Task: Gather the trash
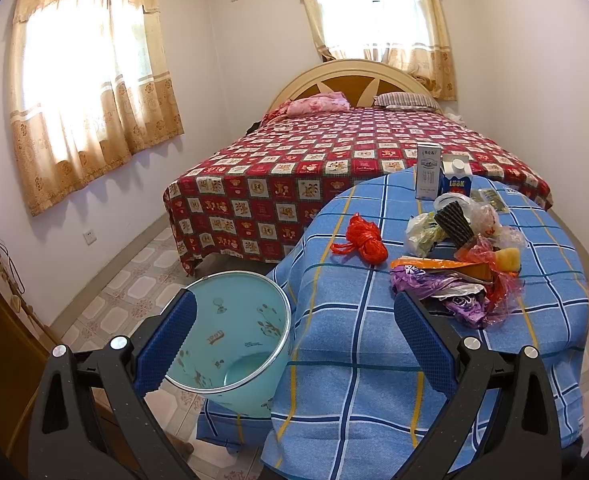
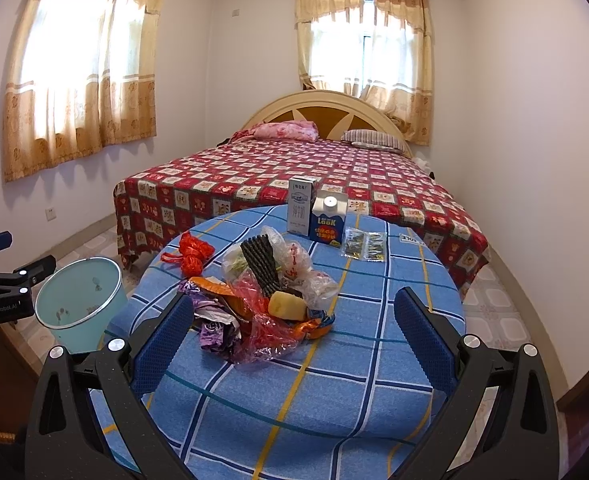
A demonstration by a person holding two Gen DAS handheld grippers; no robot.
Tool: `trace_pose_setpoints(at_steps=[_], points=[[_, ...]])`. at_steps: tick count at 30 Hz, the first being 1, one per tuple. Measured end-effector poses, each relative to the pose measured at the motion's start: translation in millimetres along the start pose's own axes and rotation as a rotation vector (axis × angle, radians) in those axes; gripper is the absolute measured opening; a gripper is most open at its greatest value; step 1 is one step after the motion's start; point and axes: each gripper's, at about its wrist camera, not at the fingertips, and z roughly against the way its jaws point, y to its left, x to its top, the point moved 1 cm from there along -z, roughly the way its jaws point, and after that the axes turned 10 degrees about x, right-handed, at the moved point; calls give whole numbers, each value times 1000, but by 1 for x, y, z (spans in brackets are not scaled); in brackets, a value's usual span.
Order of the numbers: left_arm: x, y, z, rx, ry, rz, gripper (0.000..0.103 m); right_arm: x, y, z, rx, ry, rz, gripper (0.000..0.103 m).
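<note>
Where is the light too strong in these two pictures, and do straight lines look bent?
Left wrist view: the left window is blown out white, and the walls and table edge curve from fisheye distortion. Right wrist view: both windows glare through the curtains, while the trash pile on the table stays evenly lit and sharp.

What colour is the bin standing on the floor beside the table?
The bin is pale turquoise with small printed pictures, clearest in the left wrist view.

A big bed [image 2: 294, 184] with 2 pillows [image 2: 290, 130] sits under 2 windows with yellow curtains [image 2: 78, 80]
</note>
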Motion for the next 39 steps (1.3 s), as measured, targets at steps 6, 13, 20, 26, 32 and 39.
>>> trace_pose_setpoints(at_steps=[6,13,20,26,32,39], points=[[0,0,0,0,-1,-1,97,0,0,0,1,1,1,98],[1,1,0,2,-1,0,97,0,1,1,1,0,1,98],[1,2,0,2,0,1,97,0,0,0,0,-1,2,98],[1,2,0,3,-1,1,97,0,0,0,0,0,1,98],[1,3,-2,5,1,0,97,-1,0,-1,-5,2,0,98],[-9,-6,-25,21,43,-17,97,-10,-11,-16,-55,9,5,98]])
